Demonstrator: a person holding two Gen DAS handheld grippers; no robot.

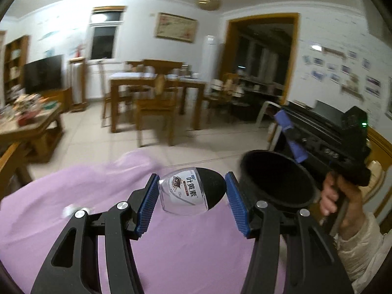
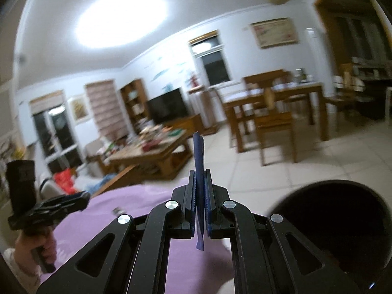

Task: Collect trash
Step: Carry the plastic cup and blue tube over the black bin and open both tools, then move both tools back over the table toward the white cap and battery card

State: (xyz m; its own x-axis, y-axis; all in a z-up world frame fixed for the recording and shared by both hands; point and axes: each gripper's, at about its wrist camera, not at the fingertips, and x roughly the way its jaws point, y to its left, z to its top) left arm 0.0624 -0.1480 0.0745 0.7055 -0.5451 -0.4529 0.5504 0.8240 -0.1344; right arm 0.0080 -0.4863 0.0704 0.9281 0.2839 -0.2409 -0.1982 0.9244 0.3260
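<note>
Purple cloth (image 1: 73, 208) spread wide across the bottom of both views. Black round tub (image 1: 276, 178), mouth open, at 3 o'clock from the left claw (image 1: 192, 175) in the left wrist view, and low at 4 o'clock in the right wrist view. Left claw half closed, grasping a small clear bottle (image 1: 181, 191) between its blue pads. Bottle lying on its side above the cloth, black cap toward 3 o'clock, white label facing up. Right claw (image 2: 199, 171) clenched tight on a thin blue strip (image 2: 198, 152), set on edge, poking out toward 12 o'clock. Cannot tell if the strip joins the tub.
</note>
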